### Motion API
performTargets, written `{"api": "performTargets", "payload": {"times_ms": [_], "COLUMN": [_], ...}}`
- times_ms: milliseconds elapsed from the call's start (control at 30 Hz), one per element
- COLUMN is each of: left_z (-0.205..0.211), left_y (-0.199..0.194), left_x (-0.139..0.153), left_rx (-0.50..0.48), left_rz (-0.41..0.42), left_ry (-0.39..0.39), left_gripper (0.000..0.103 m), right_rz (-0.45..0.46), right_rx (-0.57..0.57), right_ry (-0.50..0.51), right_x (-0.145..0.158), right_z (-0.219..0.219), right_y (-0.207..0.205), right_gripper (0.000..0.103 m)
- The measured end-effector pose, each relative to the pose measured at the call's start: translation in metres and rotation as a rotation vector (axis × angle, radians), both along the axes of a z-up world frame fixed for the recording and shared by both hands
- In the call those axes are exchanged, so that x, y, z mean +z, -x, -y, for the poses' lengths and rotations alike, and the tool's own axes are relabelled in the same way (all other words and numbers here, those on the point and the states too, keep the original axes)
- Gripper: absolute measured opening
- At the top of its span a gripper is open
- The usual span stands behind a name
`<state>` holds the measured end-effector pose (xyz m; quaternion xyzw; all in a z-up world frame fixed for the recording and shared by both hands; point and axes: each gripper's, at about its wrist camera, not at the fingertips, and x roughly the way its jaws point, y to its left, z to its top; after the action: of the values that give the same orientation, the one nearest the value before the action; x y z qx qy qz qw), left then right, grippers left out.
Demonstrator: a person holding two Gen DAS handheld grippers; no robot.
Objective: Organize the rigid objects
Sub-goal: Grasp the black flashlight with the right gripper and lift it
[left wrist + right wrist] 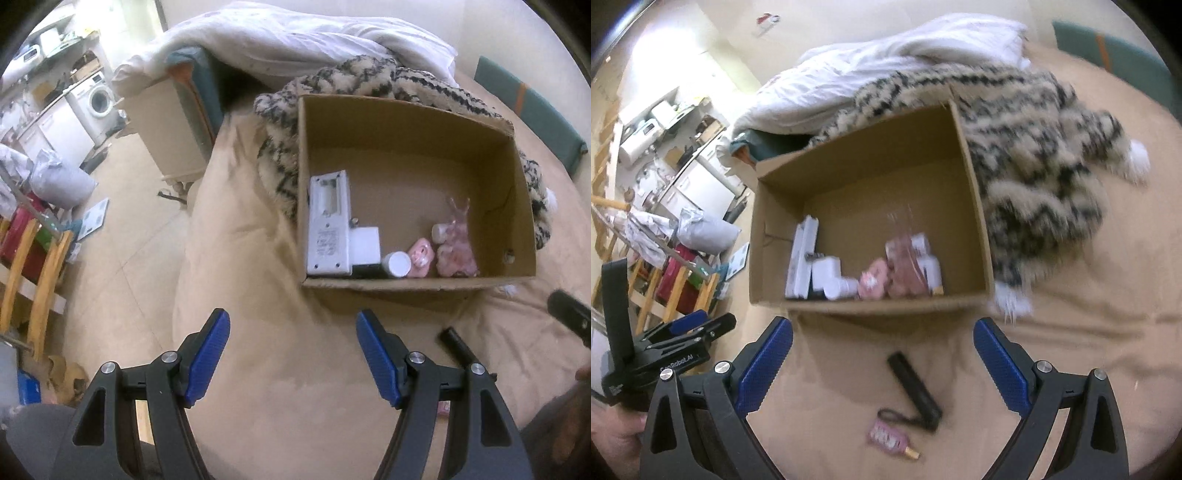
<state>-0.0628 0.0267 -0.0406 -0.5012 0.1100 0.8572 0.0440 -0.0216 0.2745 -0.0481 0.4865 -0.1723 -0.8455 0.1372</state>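
Cardboard box (871, 173) backs against patterned blanket (1045, 155); black tube (914, 387) lies before it.

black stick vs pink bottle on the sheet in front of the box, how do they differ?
The black stick is dark, long and slim; the pink bottle is pale pink, shorter and stubbier, with a gold cap. The stick lies nearer the cardboard box; the bottle lies nearer the camera. Both lie flat on the tan sheet, outside the box.

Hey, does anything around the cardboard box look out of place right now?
Yes. A black flashlight and a small pink bottle lie loose on the tan sheet in front of the cardboard box, while the other small items sit inside along its near wall.
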Motion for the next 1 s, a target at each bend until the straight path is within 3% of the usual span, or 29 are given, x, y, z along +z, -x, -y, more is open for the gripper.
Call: {"api": "performTargets", "payload": {"times_ms": [100,233,367,467,567,633,833,900,1000], "left_z": [0.013,0.023,0.022,0.020,0.019,0.019,0.026,0.030,0.033], "left_y": [-0.005,-0.001,-0.003,-0.005,-0.004,-0.004,-0.002,0.000,0.002], "left_x": [-0.010,-0.023,-0.020,-0.018,-0.020,-0.020,-0.020,-0.022,-0.023], "left_rx": [0.018,0.065,0.057,0.041,0.038,0.037,0.066,0.083,0.102], "left_rz": [0.011,0.087,0.076,0.092,0.119,0.129,0.126,0.140,0.152], "left_ry": [-0.032,-0.073,-0.087,-0.107,-0.133,-0.145,-0.124,-0.135,-0.147], "left_gripper": [0.068,0.068,0.068,0.068,0.068,0.068,0.068,0.068,0.068], "right_rz": [0.065,0.157,0.241,0.284,0.305,0.319,0.314,0.290,0.280], "right_rx": [-0.039,-0.089,-0.095,-0.017,0.104,0.154,0.175,0.184,0.209], "right_ry": [0.013,0.023,0.037,-0.058,-0.197,-0.261,-0.392,-0.436,-0.438], "right_x": [-0.014,-0.035,-0.057,-0.070,-0.085,-0.095,-0.116,-0.113,-0.107], "right_z": [-0.006,-0.011,-0.006,0.016,0.047,0.063,0.082,0.086,0.085], "right_y": [-0.009,-0.012,-0.008,-0.002,0.005,0.008,0.011,0.008,0.004], "right_gripper": [0.103,0.103,0.103,0.103,0.086,0.083,0.067,0.041,0.020]}}
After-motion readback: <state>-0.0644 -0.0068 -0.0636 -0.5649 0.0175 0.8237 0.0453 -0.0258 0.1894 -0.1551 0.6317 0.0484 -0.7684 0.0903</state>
